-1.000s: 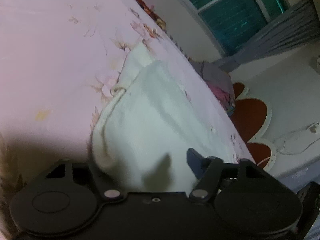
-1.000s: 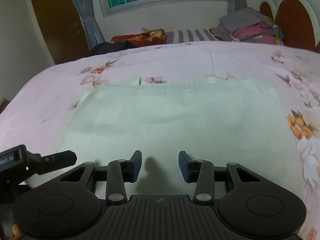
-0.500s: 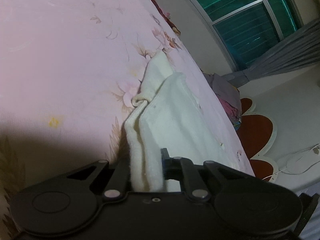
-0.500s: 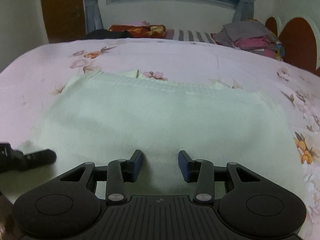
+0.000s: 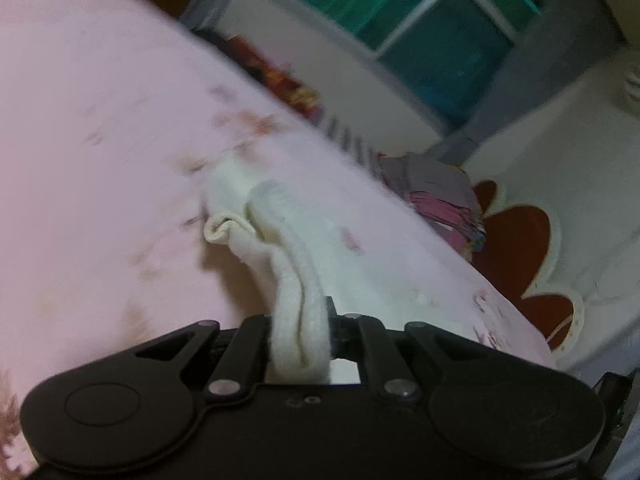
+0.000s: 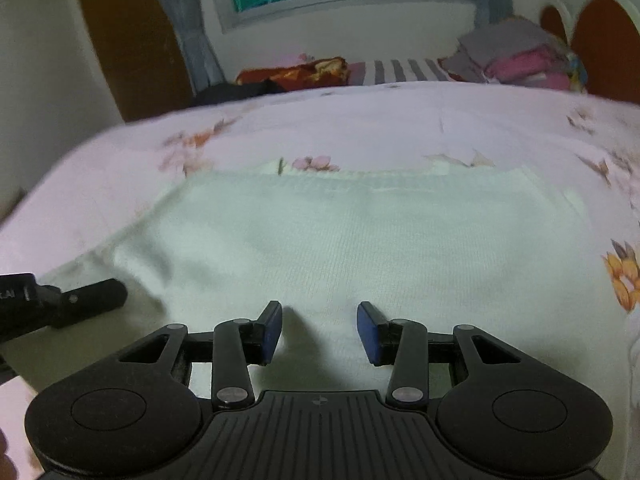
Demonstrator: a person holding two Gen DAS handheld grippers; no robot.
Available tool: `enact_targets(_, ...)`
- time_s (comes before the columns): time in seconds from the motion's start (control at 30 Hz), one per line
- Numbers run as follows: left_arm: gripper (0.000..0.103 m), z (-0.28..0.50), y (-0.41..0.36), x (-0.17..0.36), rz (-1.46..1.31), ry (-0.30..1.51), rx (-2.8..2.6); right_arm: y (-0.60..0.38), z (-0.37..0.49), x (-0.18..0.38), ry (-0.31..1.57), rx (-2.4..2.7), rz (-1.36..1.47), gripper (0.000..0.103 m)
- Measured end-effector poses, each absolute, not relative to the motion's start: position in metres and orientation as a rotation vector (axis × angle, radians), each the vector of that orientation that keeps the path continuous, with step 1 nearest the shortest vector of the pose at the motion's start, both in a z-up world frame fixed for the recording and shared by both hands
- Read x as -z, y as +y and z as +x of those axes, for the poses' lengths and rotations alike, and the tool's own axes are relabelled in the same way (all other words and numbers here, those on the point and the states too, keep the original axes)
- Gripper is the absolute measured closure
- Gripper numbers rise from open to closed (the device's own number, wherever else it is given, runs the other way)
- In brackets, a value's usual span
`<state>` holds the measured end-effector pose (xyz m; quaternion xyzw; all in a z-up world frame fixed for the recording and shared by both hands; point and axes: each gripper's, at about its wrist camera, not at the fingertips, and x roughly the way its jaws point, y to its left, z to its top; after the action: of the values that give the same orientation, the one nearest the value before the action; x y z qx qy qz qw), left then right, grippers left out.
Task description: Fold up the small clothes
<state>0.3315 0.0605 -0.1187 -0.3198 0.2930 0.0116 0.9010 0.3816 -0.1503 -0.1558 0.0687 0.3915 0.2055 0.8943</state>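
Note:
A cream knitted garment (image 6: pixel 352 240) lies spread on the pink floral bedsheet (image 6: pixel 360 128). In the left wrist view my left gripper (image 5: pixel 301 328) is shut on a bunched edge of the garment (image 5: pixel 296 280), which runs away from the jaws in a raised fold. In the right wrist view my right gripper (image 6: pixel 320 330) is open and empty, its blue pads (image 6: pixel 272 330) just above the garment's near edge. The left gripper also shows at the left edge of the right wrist view (image 6: pixel 60 304), at the garment's left side.
A stack of folded grey and pink clothes (image 6: pixel 516 56) sits at the far right of the bed by the red headboard (image 6: pixel 604 48). A red patterned cloth (image 6: pixel 296 74) and a dark one lie at the far edge. A window and curtains stand behind.
My left gripper has closed on the garment's left edge and lifted it, so the edge now stands bunched in a fold. My right gripper stays open over the near edge.

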Motion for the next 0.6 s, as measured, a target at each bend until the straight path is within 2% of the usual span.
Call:
enact_targets(0.2, 0.096, 0.358, -0.022, 0.086, -0.421, 0.585, 0.181, -0.206, 0.372, 0.137, 0.763, -0.402, 0.217, 0.061)
enact_targets(0.47, 0.095, 0.361, -0.143, 0.114, -0.211, 0.709, 0.385, -0.305, 0.353, 0.128, 0.739, -0.261, 0.275, 0.061)
enact_targets(0.5, 0.092, 0.36, -0.154, 0.124, -0.179, 0.742, 0.384, -0.316, 0.351, 0.129, 0.743, -0.239, 0.282, 0.061)
enact_targets(0.53, 0.084, 0.359, -0.162, 0.133, -0.163, 0.785, 0.377, -0.326, 0.35, 0.13, 0.747, -0.226, 0.293, 0.061)
enact_targets(0.6, 0.078, 0.353, -0.167, 0.143, -0.173, 0.809, 0.356, -0.34, 0.347, 0.131, 0.748, -0.212, 0.318, 0.061)
